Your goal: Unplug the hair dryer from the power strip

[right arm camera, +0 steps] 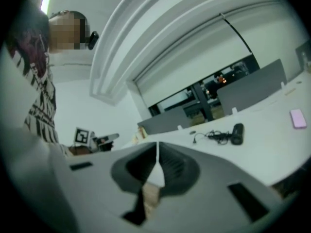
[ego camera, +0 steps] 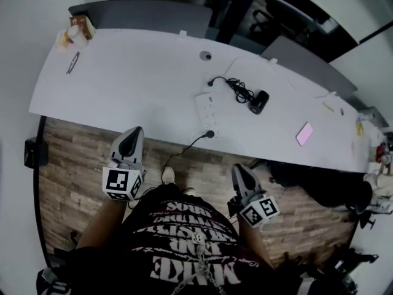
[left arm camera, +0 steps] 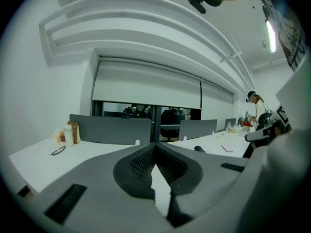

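A white power strip lies on the long white table. Just beyond it rests the black hair dryer, whose bundled cord ends in a plug lying on the table beside the strip's far end. The right gripper view also shows the dryer and cord. My left gripper hovers at the table's near edge, shut and empty. My right gripper is over the wooden floor, short of the table, also shut and empty. Both point toward the table.
The strip's own black cable drops off the near edge to the floor. A pink phone lies at the right; glasses and cups lie at the far left. Grey dividers back the table. Another person stands far right.
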